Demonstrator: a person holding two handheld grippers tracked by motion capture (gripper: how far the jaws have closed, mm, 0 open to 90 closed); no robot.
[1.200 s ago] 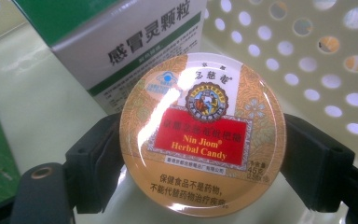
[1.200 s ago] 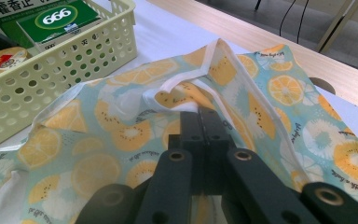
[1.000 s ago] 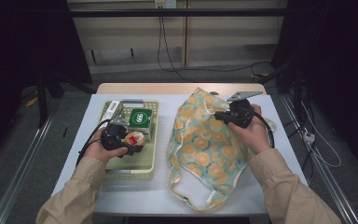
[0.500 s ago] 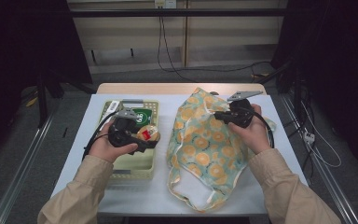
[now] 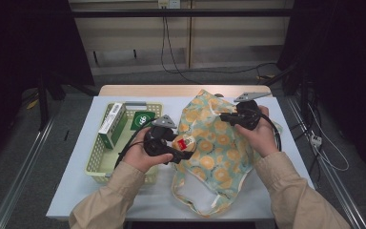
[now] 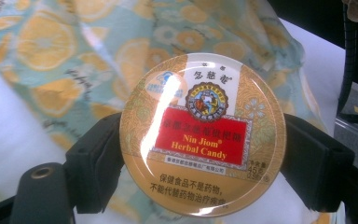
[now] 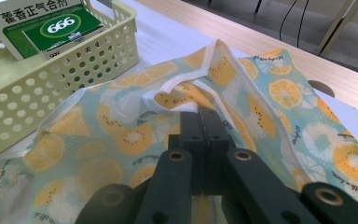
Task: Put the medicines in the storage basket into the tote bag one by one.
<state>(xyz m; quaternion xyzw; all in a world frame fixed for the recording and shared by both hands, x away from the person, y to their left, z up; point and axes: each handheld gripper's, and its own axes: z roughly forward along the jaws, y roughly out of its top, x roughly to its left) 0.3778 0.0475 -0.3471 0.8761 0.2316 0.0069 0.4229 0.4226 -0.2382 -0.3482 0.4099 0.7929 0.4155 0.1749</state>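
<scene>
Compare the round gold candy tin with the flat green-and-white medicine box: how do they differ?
The round gold candy tin is held clamped in the left gripper over the fabric bag; the flat green-and-white medicine box lies in the basket. The tin's label is red; the box reads 666. Both carry Chinese print.

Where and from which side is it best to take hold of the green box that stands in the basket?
Probably the upper long edges of the green box, from above. It leans upright in the yellow basket, so its top is free while the basket walls cover its lower part. A white and green box lies close at its left, so the jaws should close across the thin faces.
</scene>
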